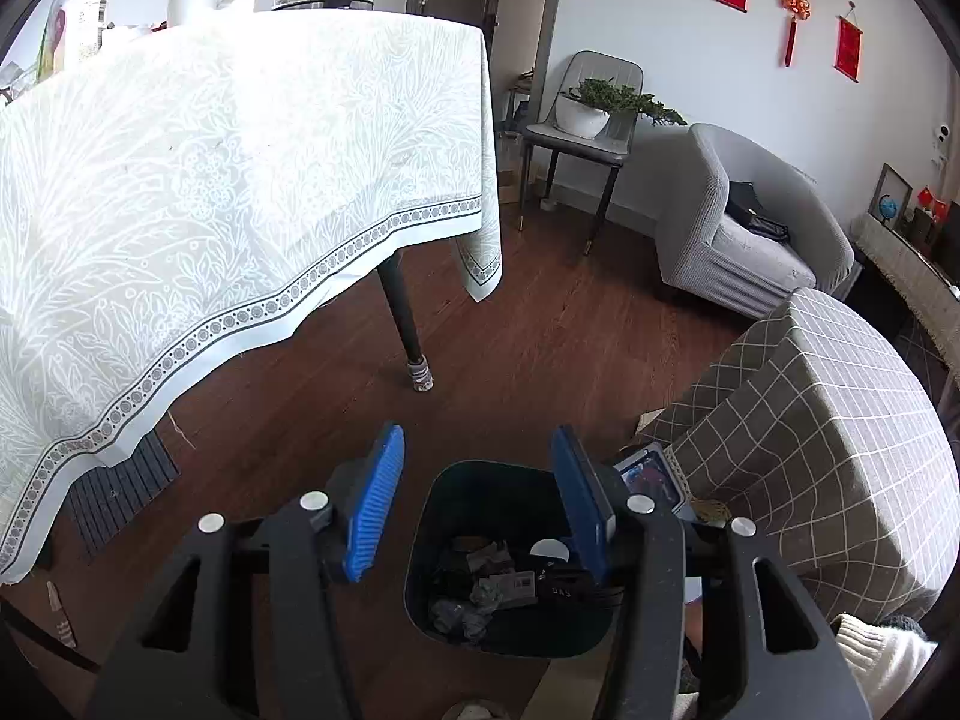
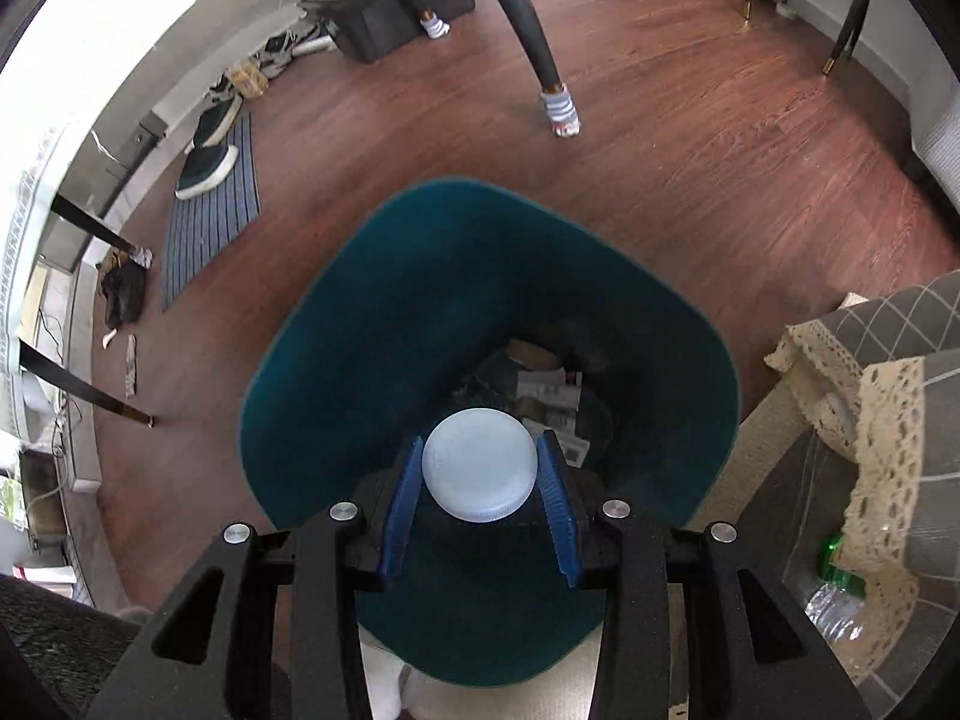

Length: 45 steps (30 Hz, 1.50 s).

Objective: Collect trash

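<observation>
- Right gripper (image 2: 478, 480): blue pads pressed against both sides of a pale round lid-like disc (image 2: 478, 466), pinching it directly over the open mouth of the teal bin (image 2: 312, 396).
- Left gripper (image 1: 474, 498): jaws spread wide, nothing between them, hovering above the same bin (image 1: 420, 570), its rim toward 6 o'clock in that view.
- Bin contents: crumpled paper and printed scraps (image 2: 549, 396) at 1 o'clock from the disc.
- Outward: table leg (image 2: 528, 18) at 12 o'clock; striped mat (image 2: 210, 204) at 10 o'clock; checked-cover furniture (image 2: 900, 324) at 3 o'clock.
- Risk, my judgement: disc is thin and held by its edges; it could tilt on release, clip the rim and roll onto the floor.
- Second risk: the two grippers crowd one opening and may knock together.
</observation>
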Motion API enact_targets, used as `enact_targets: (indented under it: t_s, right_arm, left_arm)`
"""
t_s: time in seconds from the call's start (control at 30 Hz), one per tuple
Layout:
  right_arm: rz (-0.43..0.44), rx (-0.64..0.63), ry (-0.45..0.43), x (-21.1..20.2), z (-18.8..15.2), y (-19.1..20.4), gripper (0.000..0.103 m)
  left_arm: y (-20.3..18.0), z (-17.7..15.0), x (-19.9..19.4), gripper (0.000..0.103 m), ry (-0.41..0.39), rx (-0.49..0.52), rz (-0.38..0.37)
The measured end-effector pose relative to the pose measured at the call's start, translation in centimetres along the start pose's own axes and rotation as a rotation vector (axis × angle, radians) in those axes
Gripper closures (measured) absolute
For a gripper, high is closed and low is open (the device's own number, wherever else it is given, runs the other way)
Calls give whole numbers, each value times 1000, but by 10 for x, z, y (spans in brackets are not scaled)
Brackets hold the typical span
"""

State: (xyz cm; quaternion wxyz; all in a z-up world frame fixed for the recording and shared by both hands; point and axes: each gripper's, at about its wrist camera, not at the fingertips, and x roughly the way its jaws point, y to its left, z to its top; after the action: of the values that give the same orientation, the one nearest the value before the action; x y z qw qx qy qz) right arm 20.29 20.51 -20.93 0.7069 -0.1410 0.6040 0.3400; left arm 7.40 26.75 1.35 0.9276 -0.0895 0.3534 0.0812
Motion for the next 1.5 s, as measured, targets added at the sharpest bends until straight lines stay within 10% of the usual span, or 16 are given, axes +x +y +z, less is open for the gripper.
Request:
enact_targets:
  t_s: [0.47,1.07,1.5]
  right_arm:
    - [-53,-55,-2,3,-21,-6,43]
    - [-133,-27,-473,-217,-45,-17,40]
    - [-335,118,-764,-341,-165,-40,19]
  left_arm:
    - [-21,12,-18,49,-47,16,-8]
    - [-76,14,-49,27,-136,118,28]
    - [-102,-22,-85,10,-179,97,-42]
